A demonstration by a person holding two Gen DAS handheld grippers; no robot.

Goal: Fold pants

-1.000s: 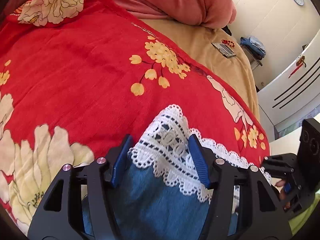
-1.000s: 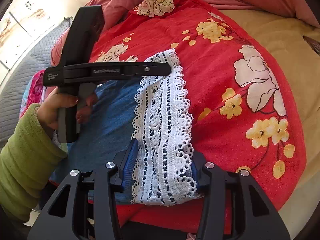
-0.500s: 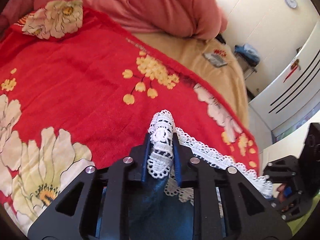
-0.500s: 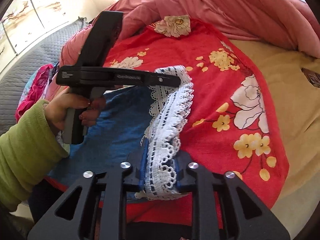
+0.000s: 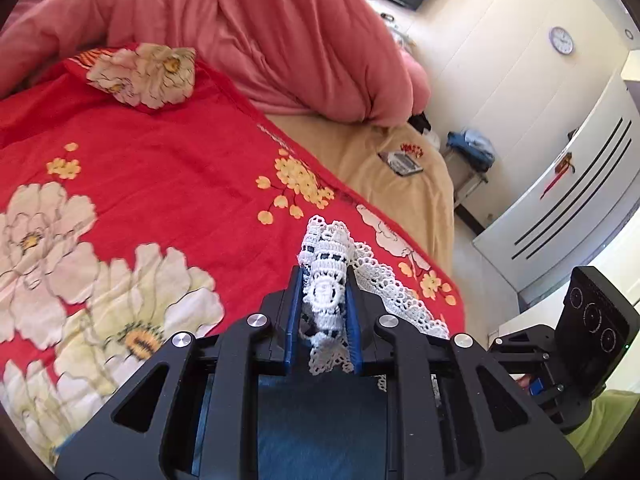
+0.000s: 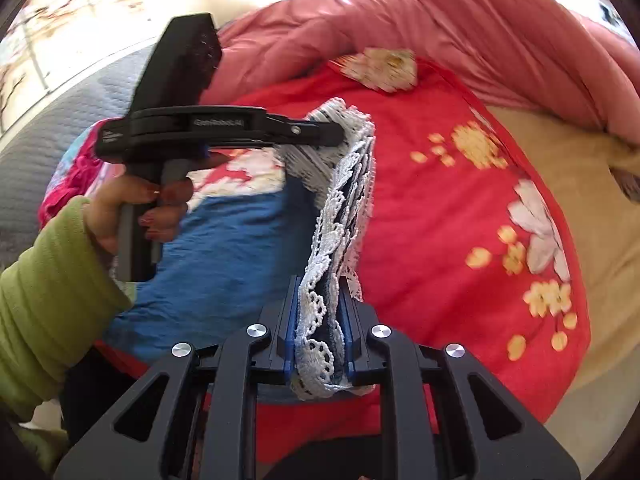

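Both grippers pinch the white lace hem [image 5: 326, 292] of the blue pants [image 6: 224, 248], which lie on a red floral blanket [image 5: 160, 184] spread over a bed. The left gripper [image 5: 323, 320] has its blue pads pressed on a bunched end of the lace; the right gripper [image 6: 318, 332], whose jaws have just been closing, clamps the other end. Between them the lace band hangs raised off the blanket. A hand [image 6: 152, 208] in a green sleeve [image 6: 52, 280] grips the left handle. A pink quilt [image 5: 256, 28] is heaped behind.
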